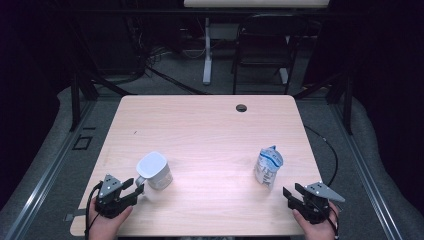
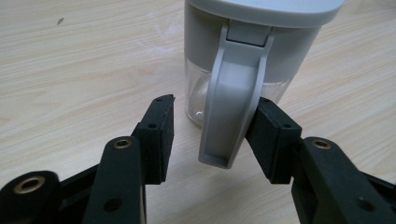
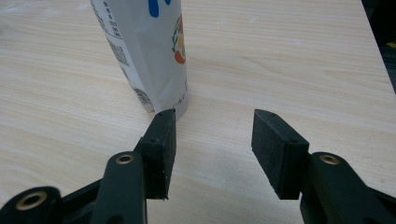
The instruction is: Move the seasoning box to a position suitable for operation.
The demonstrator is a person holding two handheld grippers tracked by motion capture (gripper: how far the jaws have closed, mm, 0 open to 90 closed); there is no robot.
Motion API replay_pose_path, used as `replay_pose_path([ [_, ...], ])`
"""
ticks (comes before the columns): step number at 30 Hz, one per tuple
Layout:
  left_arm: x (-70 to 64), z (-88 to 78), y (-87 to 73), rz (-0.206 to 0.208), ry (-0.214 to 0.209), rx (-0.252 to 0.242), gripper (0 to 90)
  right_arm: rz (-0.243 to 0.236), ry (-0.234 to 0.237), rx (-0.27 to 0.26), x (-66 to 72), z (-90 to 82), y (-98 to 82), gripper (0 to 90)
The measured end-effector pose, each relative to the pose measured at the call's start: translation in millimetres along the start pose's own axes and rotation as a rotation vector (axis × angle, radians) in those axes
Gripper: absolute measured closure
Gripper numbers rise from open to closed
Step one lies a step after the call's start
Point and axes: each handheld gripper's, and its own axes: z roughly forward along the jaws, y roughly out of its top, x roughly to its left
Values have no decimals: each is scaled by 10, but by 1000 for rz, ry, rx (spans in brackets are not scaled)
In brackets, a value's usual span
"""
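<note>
A clear pitcher [image 1: 155,170] with a white lid stands at the table's front left. Its white handle [image 2: 233,102] points toward my left gripper [image 1: 136,189], which is open with the handle between its jaws. In the left gripper view the right pad lies against the handle's side and the left pad stands apart from it. A white and blue printed pouch [image 1: 268,167] stands upright at the front right. My right gripper [image 1: 291,189] sits just short of it, open with nothing between its jaws. In the right gripper view the pouch [image 3: 144,46] rises just beyond the left jaw.
The light wooden table [image 1: 210,120] has a round cable hole [image 1: 241,108] near its far edge. A black cable [image 1: 330,150] trails off the right side. A dark chair [image 1: 262,45] and a white desk leg [image 1: 207,50] stand beyond the table.
</note>
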Motion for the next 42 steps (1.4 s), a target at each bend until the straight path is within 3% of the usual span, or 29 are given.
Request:
replay_pose_path([
  [3,10,-1,11,6,19,6,533,2,-2,0,-4,-15,-7,499],
  [9,55,43,62,-30,41,7,557,5,-1,-2,-1,-27,-19,495],
  [15,50,121,152,-4,55,46,626,9,-2,-2,-5,-35,-22,492],
  [19,79,160,218,7,97,78,642,15,3,0,-18,-38,-29,492],
  [25,138,202,242,-14,120,83,643,20,4,-5,-19,-45,-29,491],
  [34,219,216,191,1,105,44,674,20,7,2,-19,-28,-34,491],
  [42,210,205,188,44,102,53,691,16,7,4,-15,-24,-29,491],
])
